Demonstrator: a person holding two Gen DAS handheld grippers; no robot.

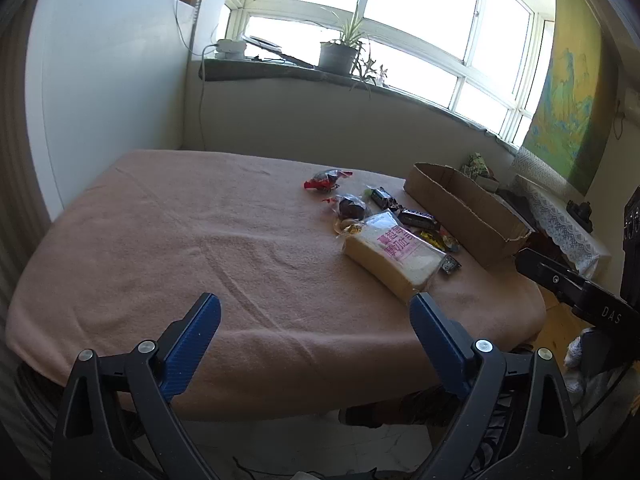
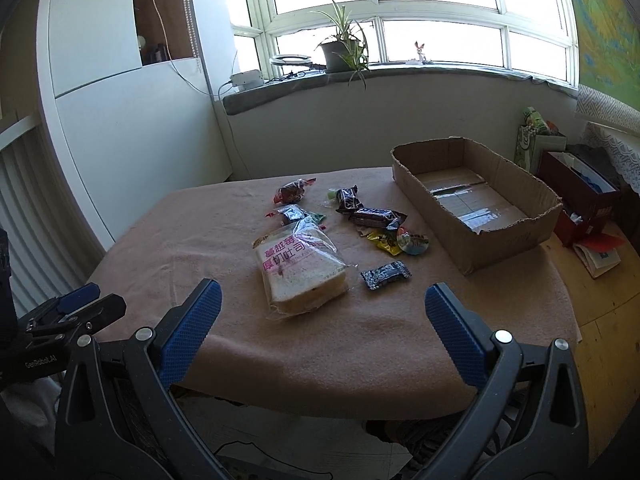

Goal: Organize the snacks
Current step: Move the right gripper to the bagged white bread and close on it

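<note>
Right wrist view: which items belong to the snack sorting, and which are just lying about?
Belongs to the job:
- bagged sliced bread
- two dark chocolate bars
- small blue candy packet
- yellow snack packet
- red-wrapped snack
- empty cardboard box

Just lying about:
- potted plant
- ring light
- dark red box

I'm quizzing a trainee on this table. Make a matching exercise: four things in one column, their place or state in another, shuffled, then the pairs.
Things:
1. bread bag
2. cardboard box
3. blue candy
4. potted plant

Descriptions:
A. on the windowsill
B. empty, open top
C. pink print, middle of the cloth
D. small wrapper right of the bread in the right wrist view

Pairs: 1-C, 2-B, 3-D, 4-A
</note>
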